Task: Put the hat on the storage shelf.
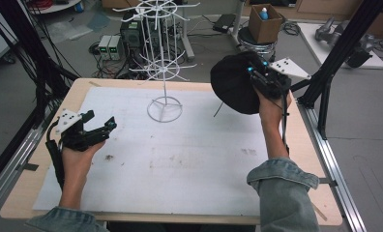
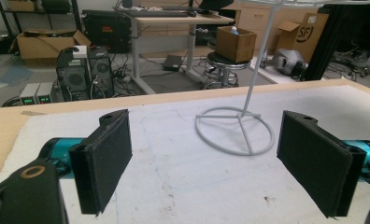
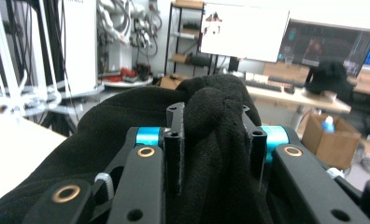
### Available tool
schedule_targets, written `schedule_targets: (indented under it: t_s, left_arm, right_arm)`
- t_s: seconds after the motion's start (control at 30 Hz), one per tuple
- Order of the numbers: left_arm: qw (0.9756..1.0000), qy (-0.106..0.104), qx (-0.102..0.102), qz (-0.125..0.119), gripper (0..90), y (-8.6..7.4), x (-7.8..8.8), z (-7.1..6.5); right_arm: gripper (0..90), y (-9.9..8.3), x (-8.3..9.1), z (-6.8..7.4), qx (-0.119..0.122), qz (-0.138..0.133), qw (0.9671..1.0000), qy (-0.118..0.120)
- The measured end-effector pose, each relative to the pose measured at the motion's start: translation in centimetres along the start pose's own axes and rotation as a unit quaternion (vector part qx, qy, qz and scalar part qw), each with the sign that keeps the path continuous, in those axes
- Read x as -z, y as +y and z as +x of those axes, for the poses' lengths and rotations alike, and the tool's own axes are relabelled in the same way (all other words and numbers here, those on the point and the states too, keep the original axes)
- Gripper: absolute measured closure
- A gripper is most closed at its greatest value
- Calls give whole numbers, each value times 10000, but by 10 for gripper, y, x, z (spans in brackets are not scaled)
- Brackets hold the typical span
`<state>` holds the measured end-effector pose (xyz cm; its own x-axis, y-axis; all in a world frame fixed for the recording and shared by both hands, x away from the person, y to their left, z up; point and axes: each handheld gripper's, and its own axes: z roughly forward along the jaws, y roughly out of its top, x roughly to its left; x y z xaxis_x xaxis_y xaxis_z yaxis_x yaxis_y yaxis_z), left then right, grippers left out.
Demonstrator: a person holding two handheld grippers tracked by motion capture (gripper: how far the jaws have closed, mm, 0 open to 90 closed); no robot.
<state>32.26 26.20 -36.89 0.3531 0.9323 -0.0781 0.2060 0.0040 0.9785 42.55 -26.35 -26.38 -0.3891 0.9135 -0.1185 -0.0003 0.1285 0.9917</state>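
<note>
Bunching between the right tongs — a soft black hat.

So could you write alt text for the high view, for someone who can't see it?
The right hand-held gripper holds a black cloth lifted above a table. The left hand-held gripper rests open, near a white wire rack.

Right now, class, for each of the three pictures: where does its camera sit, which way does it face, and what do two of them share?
High view: above the table's near edge, looking forward and down; both forearms, left hand-held gripper.
Left gripper view: rides the open left hand-held gripper, facing the white wire rack.
Right gripper view: rides the right hand-held gripper, shut on the black cloth.
Shared: the high view and left gripper view both show the rack's ring base.
</note>
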Motion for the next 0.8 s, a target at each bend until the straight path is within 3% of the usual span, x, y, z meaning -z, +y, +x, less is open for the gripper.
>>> schedule_targets:
  t_s: [0.13, 0.23, 0.5, 0.57, 0.6, 0.8]
  left_arm:
    - [10000, 9, 3, 10, 181, 0, 0, 1]
    - [10000, 33, 1, 0, 180, 0, 0, 1]
    - [10000, 58, -9, 22, 181, 0, 0, 1]
    - [10000, 69, -32, 18, 181, 0, 0, 2]
    - [10000, 77, -21, 19, 181, 0, 0, 2]
    - [9999, 99, -33, 9, 181, 0, 1, 3]
  right_arm:
    - [695, 17, 3, -1, -28, -236, 9997, 14]
    - [695, 37, 6, -4, -220, -543, 9982, 133]
    - [690, 61, 5, -10, -423, -818, 9947, 465]
    - [690, 68, 5, -19, -747, -1020, 9892, 749]
    - [690, 69, 5, -21, -807, -1036, 9882, 794]
    - [690, 81, 5, -30, -929, -1259, 9822, 1044]
